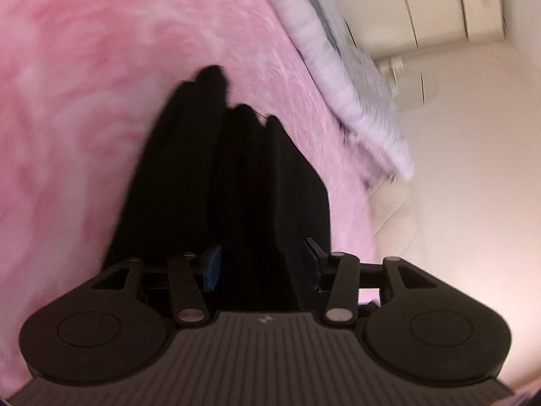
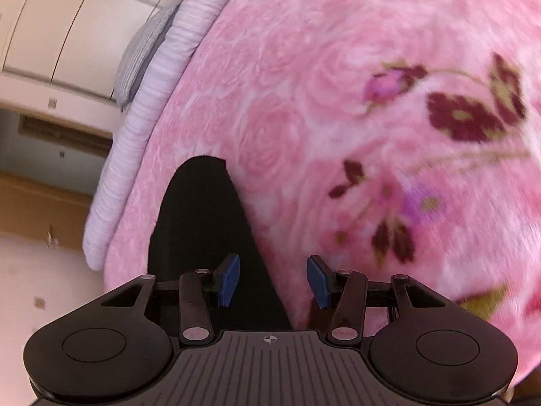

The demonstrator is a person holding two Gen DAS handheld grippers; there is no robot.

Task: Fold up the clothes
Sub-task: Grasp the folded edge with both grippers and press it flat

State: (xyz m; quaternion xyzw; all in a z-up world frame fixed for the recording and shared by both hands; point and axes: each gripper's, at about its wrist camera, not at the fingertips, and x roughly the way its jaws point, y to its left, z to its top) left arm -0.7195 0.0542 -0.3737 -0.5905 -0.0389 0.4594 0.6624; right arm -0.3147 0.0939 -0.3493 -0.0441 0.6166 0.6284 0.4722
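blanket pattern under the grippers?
Pink blanket with embossed roses plus printed maroon-and-purple flowers; clearest in the right wrist view.

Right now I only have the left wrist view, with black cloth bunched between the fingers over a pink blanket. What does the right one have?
Observer: The right gripper has its fingers apart, and black cloth runs between them, nearer the left blue pad.
Operator: Is it clamped there?
Observer: No. The right blue pad stands clear of the cloth, with pink blanket showing beside it.
Operator: My blanket looks plain. Is it?
Observer: The right view shows a dark red flower print on it.
Operator: Anything past the bed edge?
Observer: A wooden board along the floor, below the white quilt.
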